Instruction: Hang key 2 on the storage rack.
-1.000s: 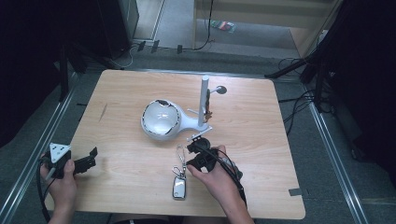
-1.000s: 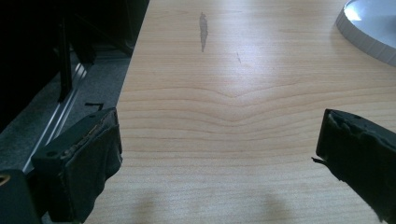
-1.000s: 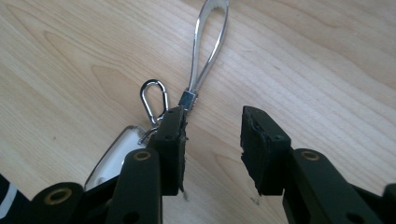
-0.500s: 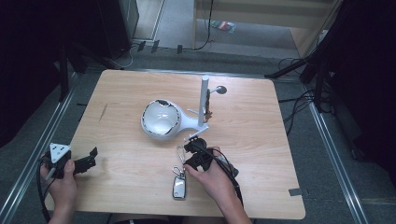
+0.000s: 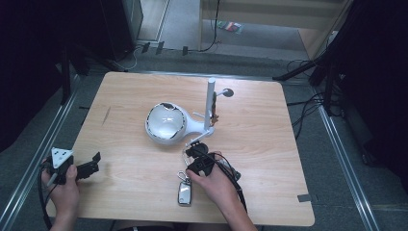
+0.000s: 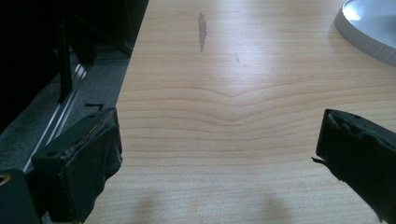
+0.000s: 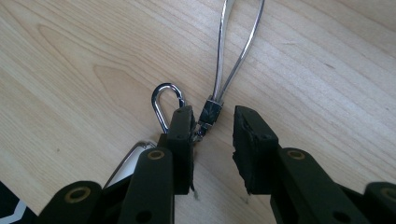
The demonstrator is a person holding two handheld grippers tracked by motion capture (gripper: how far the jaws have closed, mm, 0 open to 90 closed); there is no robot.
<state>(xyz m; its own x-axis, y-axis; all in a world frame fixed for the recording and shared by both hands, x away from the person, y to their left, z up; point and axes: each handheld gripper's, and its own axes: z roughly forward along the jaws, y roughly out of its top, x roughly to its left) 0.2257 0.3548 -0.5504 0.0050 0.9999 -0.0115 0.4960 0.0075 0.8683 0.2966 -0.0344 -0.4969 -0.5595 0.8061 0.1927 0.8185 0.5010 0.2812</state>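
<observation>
A silver key fob [image 5: 184,193] lies on the wooden table [image 5: 269,144] near its front edge. In the right gripper view its silver edge [image 7: 128,163] sits lower left, joined to a carabiner [image 7: 163,95] and a thin wire loop [image 7: 233,42] by a black ferrule [image 7: 208,112]. My right gripper [image 7: 212,116] points down at the table, and its jaws have just been closing with the ferrule between them. A gap remains on the right side. In the high view the right gripper [image 5: 195,153] is just behind the fob. My left gripper [image 6: 219,140] rests open and empty at the table's left front.
A white domed object [image 5: 166,123] with an upright white post [image 5: 210,103] stands mid-table, just behind my right gripper; its rim [image 6: 369,32] shows at top right in the left gripper view. Cables and dark stands lie on the floor around the table.
My right gripper has sunk slightly toward the table and its jaws have narrowed around the ferrule. The left hand has stayed put.
</observation>
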